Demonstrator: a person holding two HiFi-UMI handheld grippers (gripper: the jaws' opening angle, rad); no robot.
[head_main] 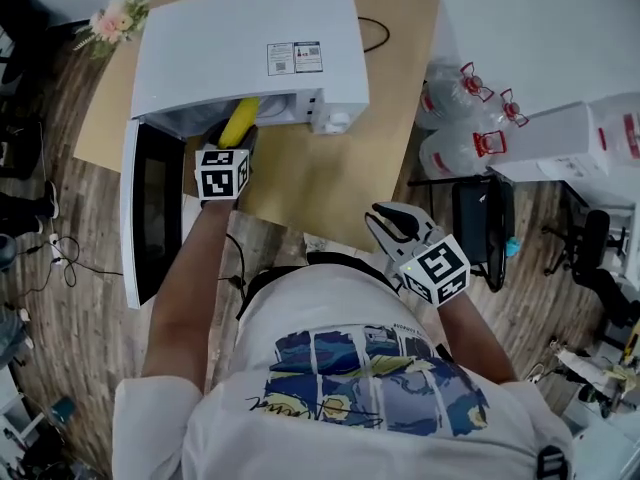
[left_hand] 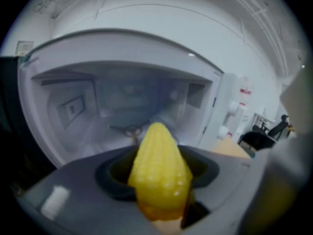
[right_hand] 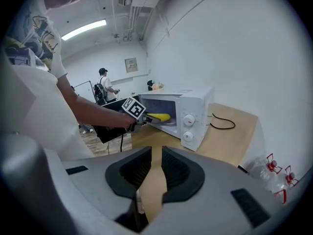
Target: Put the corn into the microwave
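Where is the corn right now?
In the head view, the corn is gripped in the left claw, upper left, its tip at the mouth of the open microwave.

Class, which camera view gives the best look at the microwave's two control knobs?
The right gripper view: both knobs face the camera on the front of the microwave, sharp and unblocked. The head view looks down from above, so only their edges poke out. The left gripper view shows them blurred at its right.
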